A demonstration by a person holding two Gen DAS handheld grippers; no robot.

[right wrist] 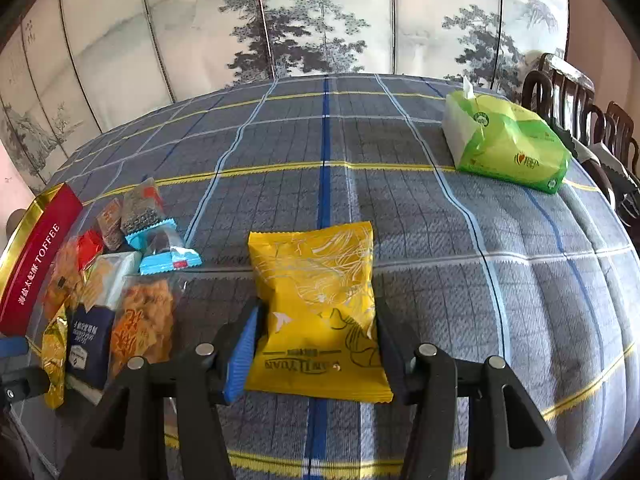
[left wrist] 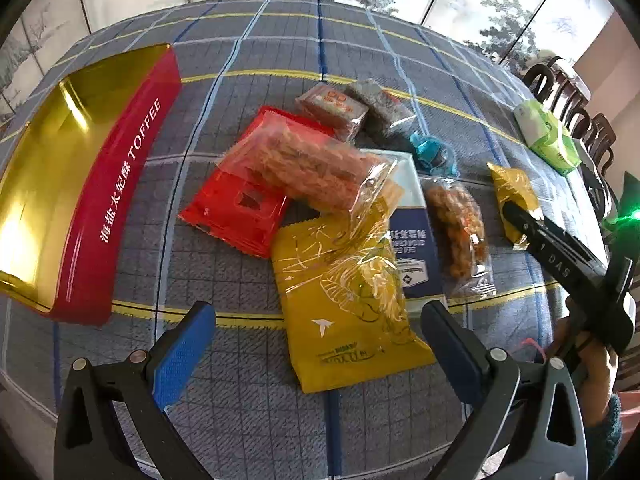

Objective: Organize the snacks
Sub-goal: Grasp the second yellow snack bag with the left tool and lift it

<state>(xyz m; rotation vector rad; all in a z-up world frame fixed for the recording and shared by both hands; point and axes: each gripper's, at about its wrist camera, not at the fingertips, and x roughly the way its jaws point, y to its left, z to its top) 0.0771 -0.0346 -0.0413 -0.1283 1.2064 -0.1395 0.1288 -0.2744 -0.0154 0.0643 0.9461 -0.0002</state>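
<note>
From the left wrist view, the left gripper (left wrist: 318, 356) hangs with its fingers spread wide apart above a large yellow packet (left wrist: 344, 312) on the plaid-covered worktop (left wrist: 240, 400). Left of that packet stands the open red toffee tin (left wrist: 100, 216); a red packet (left wrist: 240, 204) lies between them, a clear bag of fried snacks (left wrist: 320, 168) overlapping both packets. From the right wrist view, the right gripper (right wrist: 316, 340) is clamped on a small yellow packet (right wrist: 316, 300), well right of the tin (right wrist: 36, 260). A green tissue pack (right wrist: 508, 148) lies far beyond it.
</note>
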